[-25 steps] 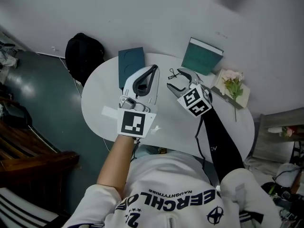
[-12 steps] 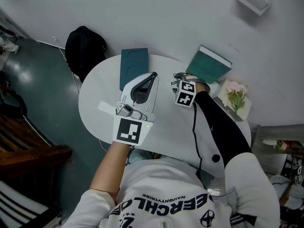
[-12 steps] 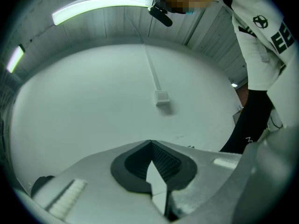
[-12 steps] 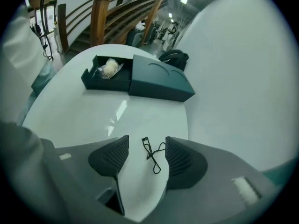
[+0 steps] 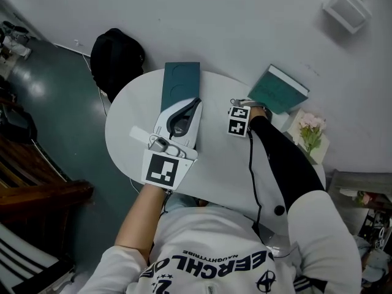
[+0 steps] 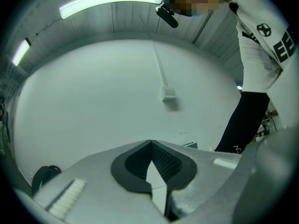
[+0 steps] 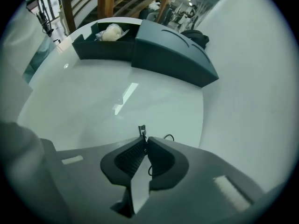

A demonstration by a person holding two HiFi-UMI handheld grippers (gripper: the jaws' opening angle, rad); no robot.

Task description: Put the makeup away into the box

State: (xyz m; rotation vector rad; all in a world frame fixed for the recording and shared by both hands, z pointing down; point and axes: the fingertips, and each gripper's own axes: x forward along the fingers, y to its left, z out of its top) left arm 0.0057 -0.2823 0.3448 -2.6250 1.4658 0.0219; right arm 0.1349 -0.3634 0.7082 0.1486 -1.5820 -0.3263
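Right claw [image 7: 144, 138], jaws just closing, pinches small makeup tool [image 7: 141, 130] at worktop [image 7: 93, 101]; carry to box [image 7: 93, 52] ahead remains. Left claw [image 6: 150, 143] pressed together, empty.

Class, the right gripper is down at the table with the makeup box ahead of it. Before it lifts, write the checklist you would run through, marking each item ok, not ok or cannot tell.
1. The right gripper is closed on the small dark item: ok. Its jaws have just been closing, and the item pokes out at their tips.
2. The grip is firm enough to lift: cannot tell. Only a thin end is pinched.
3. The left gripper is free: ok. Its jaws are together on nothing.
4. The box is open: ok. Its left compartment is open and holds a pale thing.
5. The way across the table to the box: ok. Nothing stands between.
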